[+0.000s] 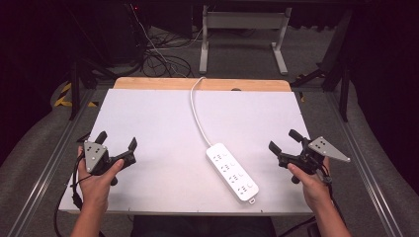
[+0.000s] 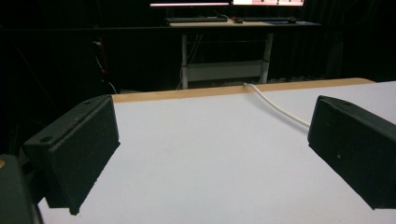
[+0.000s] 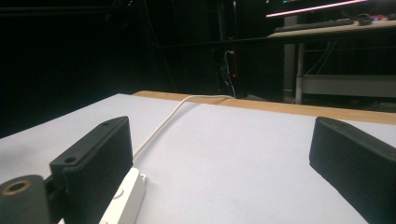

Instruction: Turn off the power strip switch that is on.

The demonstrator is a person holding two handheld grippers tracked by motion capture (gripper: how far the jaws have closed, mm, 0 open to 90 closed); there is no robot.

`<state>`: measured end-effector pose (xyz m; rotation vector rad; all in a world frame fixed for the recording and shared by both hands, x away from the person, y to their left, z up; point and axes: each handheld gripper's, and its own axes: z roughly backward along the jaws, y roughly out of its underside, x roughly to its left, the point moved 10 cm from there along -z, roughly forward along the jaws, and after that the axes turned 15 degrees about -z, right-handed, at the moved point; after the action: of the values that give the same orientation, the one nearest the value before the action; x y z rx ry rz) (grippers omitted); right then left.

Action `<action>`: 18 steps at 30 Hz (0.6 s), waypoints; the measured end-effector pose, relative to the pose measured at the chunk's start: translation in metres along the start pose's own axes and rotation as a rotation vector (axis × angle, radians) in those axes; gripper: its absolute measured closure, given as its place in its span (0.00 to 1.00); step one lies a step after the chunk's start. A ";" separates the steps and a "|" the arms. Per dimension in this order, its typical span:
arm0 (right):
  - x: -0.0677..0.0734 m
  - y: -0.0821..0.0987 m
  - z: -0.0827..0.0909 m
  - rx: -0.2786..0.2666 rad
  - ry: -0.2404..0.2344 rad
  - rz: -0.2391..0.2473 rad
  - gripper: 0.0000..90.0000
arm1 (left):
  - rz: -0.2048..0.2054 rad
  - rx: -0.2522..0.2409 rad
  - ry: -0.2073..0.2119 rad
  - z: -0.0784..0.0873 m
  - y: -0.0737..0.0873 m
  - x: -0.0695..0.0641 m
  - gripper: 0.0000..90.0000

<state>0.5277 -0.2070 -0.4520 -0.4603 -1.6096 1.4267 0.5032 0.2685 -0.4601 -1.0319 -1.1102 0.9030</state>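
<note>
A white power strip lies at an angle on the white table, right of the middle, its white cable running to the far edge. My left gripper hovers open over the near left of the table, nothing between its jaws. My right gripper is open at the near right, just right of the strip, holding nothing. In the left gripper view the cable crosses ahead at the right. The right gripper view has the strip's end beside the left jaw and the cable beyond it.
A wooden strip borders the table's far edge. Behind it stand a white desk frame and loose cables on the floor. Metal rails run along both sides of the table.
</note>
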 end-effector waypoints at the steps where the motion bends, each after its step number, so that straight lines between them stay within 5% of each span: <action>1: -0.001 -0.001 0.002 -0.005 0.005 -0.006 0.07 | -0.001 -0.003 0.003 0.000 -0.001 0.000 0.03; 18: -0.006 0.001 0.006 -0.002 0.035 -0.001 0.08 | -0.003 -0.006 0.012 -0.004 -0.002 -0.003 0.03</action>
<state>0.5253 -0.2151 -0.4545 -0.4829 -1.5837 1.4085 0.5064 0.2641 -0.4590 -1.0390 -1.1049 0.8905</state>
